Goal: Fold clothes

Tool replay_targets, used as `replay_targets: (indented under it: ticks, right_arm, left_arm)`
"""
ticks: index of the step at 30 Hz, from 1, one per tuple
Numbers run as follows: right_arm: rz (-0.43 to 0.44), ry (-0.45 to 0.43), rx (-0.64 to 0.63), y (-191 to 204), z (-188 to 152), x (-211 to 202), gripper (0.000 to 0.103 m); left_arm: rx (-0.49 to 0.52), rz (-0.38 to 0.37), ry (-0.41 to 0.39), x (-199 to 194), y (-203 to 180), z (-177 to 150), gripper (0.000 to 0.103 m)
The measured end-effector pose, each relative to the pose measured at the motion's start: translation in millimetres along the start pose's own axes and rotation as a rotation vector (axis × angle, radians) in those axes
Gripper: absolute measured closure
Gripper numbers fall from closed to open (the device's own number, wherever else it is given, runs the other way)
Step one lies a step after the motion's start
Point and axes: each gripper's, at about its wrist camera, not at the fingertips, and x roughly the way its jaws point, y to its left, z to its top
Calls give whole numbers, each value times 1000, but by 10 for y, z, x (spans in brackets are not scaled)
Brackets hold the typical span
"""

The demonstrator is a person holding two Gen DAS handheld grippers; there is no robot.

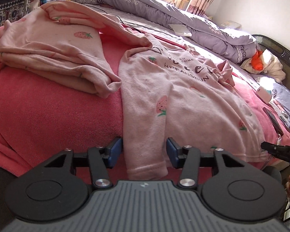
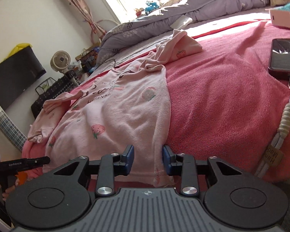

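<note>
Pink strawberry-print top is spread flat on a red blanket at the bed's near edge, beside folded pink trousers. Its sleeve cuff is flanked by the half-spread left gripper, pads barely touching. Its hem corner is bracketed by the narrower right gripper; pressure cannot be told.
</note>
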Motion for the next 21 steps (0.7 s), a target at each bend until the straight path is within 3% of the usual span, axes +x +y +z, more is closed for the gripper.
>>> replay_targets:
  ticks: [2, 4, 6, 10, 13, 14, 15, 16, 21]
  right_arm:
    - [39, 8, 36, -71, -17, -2, 72]
    - [50, 26, 42, -92, -43, 14, 72]
    - [49, 39, 51, -123, -76, 47, 72]
    - [78, 37, 145, -234, -126, 137, 72]
    - [78, 36, 195, -237, -150, 157, 85]
    - [92, 29, 211, -233, -155, 127, 93]
    - [119, 8, 236, -225, -156, 77, 93]
    - [147, -14, 262, -216, -157, 24, 94]
    - [221, -160, 273, -9, 0, -383, 95]
  left_arm:
    - [-26, 37, 54, 92, 50, -27, 37]
    - [-71, 25, 108, 197, 106, -47, 23]
    - [-118, -4, 148, 300, 133, -61, 22]
    - [-146, -74, 125, 229, 117, -12, 39]
    - [-157, -118, 97, 147, 108, 32, 54]
    - [-155, -117, 87, 120, 116, 48, 66]
    - [-155, -117, 77, 85, 122, 61, 74]
    - [-153, -120, 64, 38, 123, 73, 92]
    - [-77, -180, -35, -319, -7, 182, 92]
